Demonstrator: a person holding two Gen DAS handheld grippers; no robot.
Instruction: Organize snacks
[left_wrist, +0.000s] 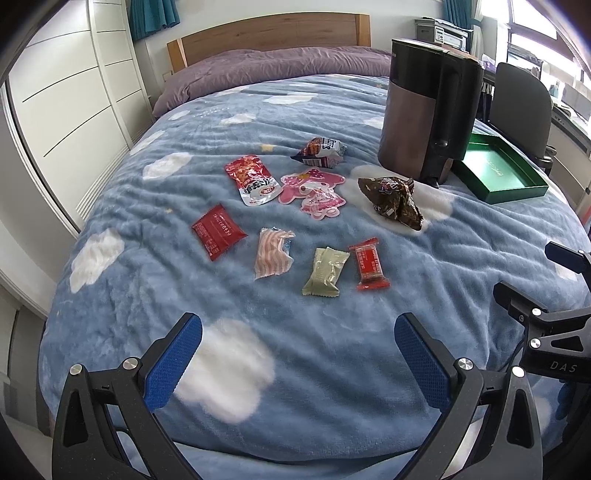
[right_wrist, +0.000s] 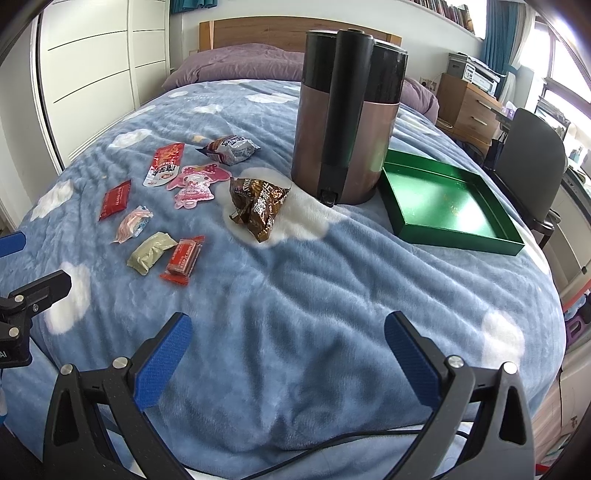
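Across the middle of both frames, snack packets lie scattered on a blue cloud-print blanket (left_wrist: 332, 369) spread over a bed. Only the right wrist view shows the whole green tray (right_wrist: 448, 201), at right of centre; the left wrist view catches just part of it at the right edge, behind a tall brown-and-black appliance (left_wrist: 424, 118) that stands beside it and hides its near corner. The left view alone shows the packets face-on: a red sachet (left_wrist: 218, 231), a striped wrapper (left_wrist: 272, 256), a pale green bar (left_wrist: 325, 271), a small red bar (left_wrist: 369, 264), a pink character pouch (left_wrist: 314, 194), a red-and-white pouch (left_wrist: 253, 179), a crumpled brown bag (left_wrist: 395, 201) and a grey-brown packet (left_wrist: 320, 150). The left gripper (left_wrist: 297, 358) hangs spread wide and empty, low in its frame, the packets well ahead of it. The right gripper (right_wrist: 288, 354) is likewise spread and empty, with the snacks up and left of it and the tray up and right.
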